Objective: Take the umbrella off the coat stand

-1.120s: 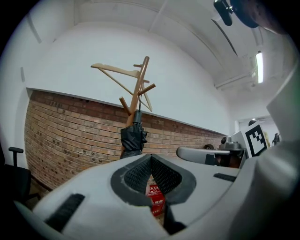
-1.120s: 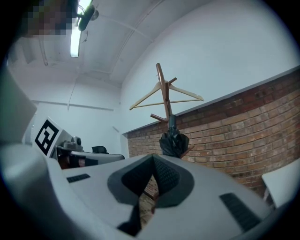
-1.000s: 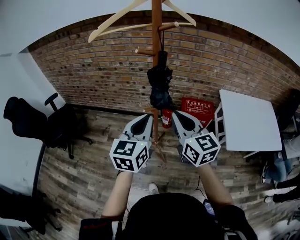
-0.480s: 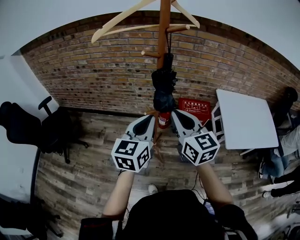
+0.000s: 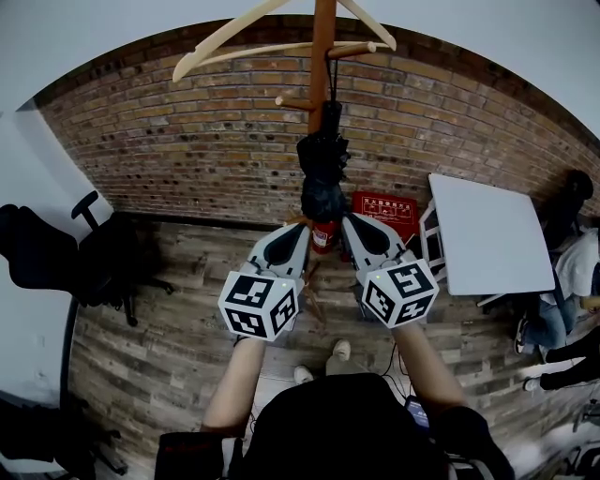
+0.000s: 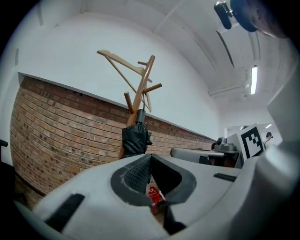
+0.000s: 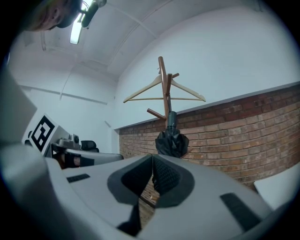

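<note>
While umbrella (image 5: 322,178) hangs on coat stand (image 5: 322,28), wooden hanger (image 5: 217,37) above it

umbrella (image 5: 322,178) on coat stand (image 5: 322,37), wall (image 5: 187,150) behind, table (image 5: 487,234) rt, chair (image 5: 56,262) lt

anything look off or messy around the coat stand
Nothing is spilled, broken or knocked over. The only untidy thing is the umbrella hanging from the stand: its black canopy is bunched loosely rather than wrapped tight.
</note>
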Motion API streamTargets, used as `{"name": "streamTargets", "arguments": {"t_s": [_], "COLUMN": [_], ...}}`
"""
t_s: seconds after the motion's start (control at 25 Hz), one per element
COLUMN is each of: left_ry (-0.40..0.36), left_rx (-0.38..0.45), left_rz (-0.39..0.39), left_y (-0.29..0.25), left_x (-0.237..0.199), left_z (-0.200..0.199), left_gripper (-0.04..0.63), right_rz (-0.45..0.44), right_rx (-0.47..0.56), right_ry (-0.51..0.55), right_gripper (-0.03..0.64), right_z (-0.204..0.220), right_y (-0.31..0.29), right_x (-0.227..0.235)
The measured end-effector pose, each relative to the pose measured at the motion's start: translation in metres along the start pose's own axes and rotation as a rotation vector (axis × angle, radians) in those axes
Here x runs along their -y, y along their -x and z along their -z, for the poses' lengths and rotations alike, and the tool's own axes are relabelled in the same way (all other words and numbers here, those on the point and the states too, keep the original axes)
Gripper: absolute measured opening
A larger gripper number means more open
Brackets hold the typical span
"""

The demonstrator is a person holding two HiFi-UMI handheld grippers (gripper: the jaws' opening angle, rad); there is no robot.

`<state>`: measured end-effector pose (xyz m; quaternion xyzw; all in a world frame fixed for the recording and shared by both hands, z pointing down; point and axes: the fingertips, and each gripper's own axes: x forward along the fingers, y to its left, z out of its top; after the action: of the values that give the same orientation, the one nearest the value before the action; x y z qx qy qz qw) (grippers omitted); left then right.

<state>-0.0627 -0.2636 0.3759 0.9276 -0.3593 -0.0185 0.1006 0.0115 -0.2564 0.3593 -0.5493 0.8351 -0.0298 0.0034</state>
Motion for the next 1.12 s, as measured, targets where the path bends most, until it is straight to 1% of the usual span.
{"name": "streamTargets", "arguments": {"t_s": [0.16, 0.28, 0.4, 0.56, 0.88, 1.12], "left_ry": [-0.015, -0.028, -0.028, -0.030, -0.028, -0.029], "left_rx": [-0.001, 0.003, 0.007, -0.002, 0.005, 0.006], "left_rz": [-0.010, -0.018, -0.030, -0.053, -0.114, -0.156], "left_y": [-0.008, -0.016, -0.026, -0.036, -0.050, -0.058], "left_x": [0.000, 0.000, -0.002, -0.007, -0.025, -0.036], "left_z": [-0.002, -0.005, -0.008, -0.007, -0.012, -0.016], "left_gripper": [0.018, 0.018, 0.018, 0.018, 0.018, 0.018], "right_rz": [-0.012, -0.043, -0.068, -0.094, -0.133, -0.147], "right_rx": [0.017, 0.033, 0.051, 0.048, 0.036, 0.038], "right_ry": [-0.001, -0.024, -0.049, -0.057, -0.062, -0.037], "right_gripper": [0.028, 0.029, 0.029, 0.029, 0.029, 0.032], "right_z": [-0.003, -0.007, -0.011, -0.012, -0.011, -0.011], "right_y": [-0.004, -0.009, -0.015, -0.024, -0.044, -0.055], "right_x": [0.007, 0.012, 0.020, 0.029, 0.040, 0.050]}}
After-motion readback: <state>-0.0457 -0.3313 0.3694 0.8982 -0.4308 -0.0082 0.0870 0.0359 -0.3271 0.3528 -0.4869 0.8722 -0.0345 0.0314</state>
